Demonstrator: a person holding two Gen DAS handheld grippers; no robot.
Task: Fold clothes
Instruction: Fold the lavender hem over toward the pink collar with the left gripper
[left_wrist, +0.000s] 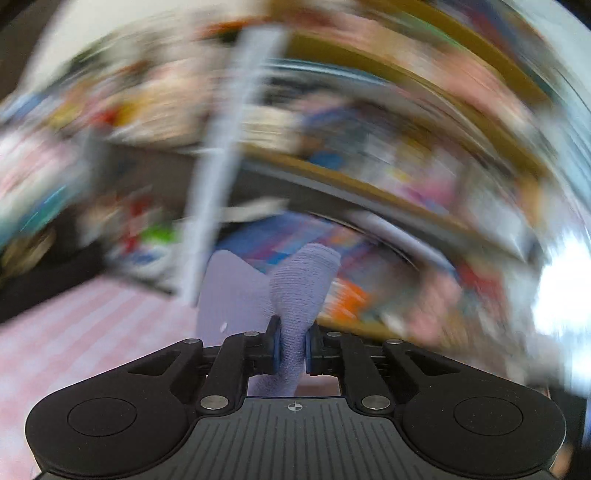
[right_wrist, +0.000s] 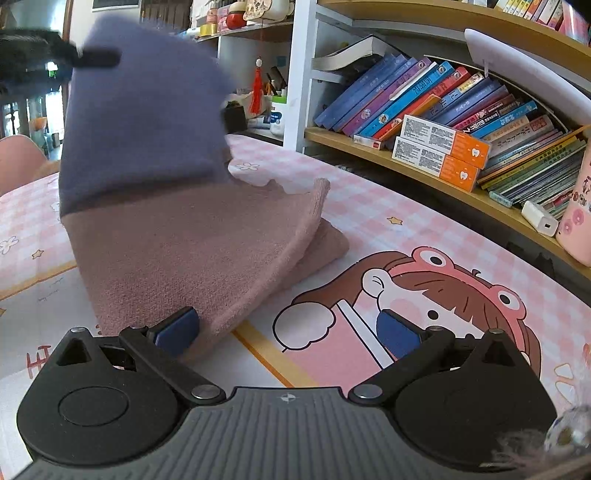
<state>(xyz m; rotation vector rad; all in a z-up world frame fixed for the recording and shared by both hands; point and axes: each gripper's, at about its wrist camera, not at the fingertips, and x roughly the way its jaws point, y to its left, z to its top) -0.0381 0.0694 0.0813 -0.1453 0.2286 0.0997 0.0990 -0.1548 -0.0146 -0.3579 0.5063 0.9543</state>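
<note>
From the left wrist, the left gripper (left_wrist: 293, 347) is pinching a bunched lavender knit garment (left_wrist: 303, 284) between its pads, above a pink checked tablecloth (left_wrist: 74, 332); the room is blurring.

From the right wrist, the right gripper (right_wrist: 288, 332) is gaping wide, empty. The garment, purple over dusty pink (right_wrist: 192, 240), is rising ahead-left, its hem lying on the cartoon-printed tablecloth (right_wrist: 369, 206). Bookshelves (right_wrist: 443, 177) are standing to the right.

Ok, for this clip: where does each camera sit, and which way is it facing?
Left wrist: on the left gripper, facing blurred bookshelves; its fingers pinch the purple cloth.
Right wrist: on the right gripper, angled down at the cartoon tablecloth and bookshelf; fingers spread, none pinching the pink part.
Shared: the purple-and-pink garment, pink checked tablecloth, shelves.
</note>
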